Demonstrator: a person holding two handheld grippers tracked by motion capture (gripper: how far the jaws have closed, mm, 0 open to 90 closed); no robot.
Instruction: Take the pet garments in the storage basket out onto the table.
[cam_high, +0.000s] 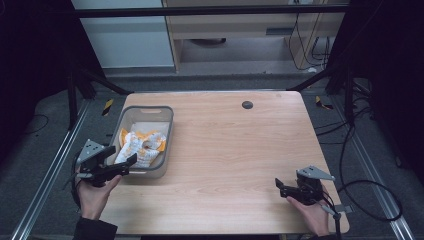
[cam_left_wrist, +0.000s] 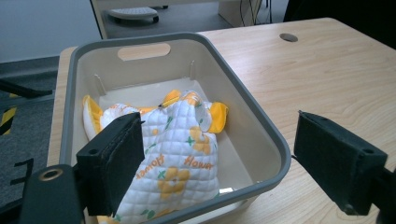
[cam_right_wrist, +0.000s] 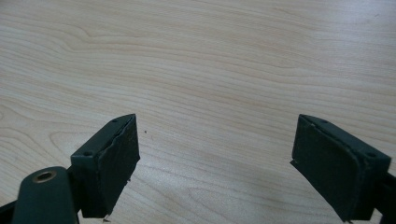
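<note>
Left tool (cam_high: 131, 161) agape at bin (cam_high: 167, 116) rim, over quilted cloth (cam_left_wrist: 180, 154); right tool (cam_high: 278, 186) agape above desk (cam_high: 235, 150). Lower straight, pinch a raised fold, avoid wall.

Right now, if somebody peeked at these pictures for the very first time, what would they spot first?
Probably the quilted cloth with yellow flowers, bunched up inside the grey bin at the table's left side. Next, the left gripper, open at the bin's near rim and pointing at the cloth. The right gripper is open too, over bare wood near the table's front right corner.
</note>
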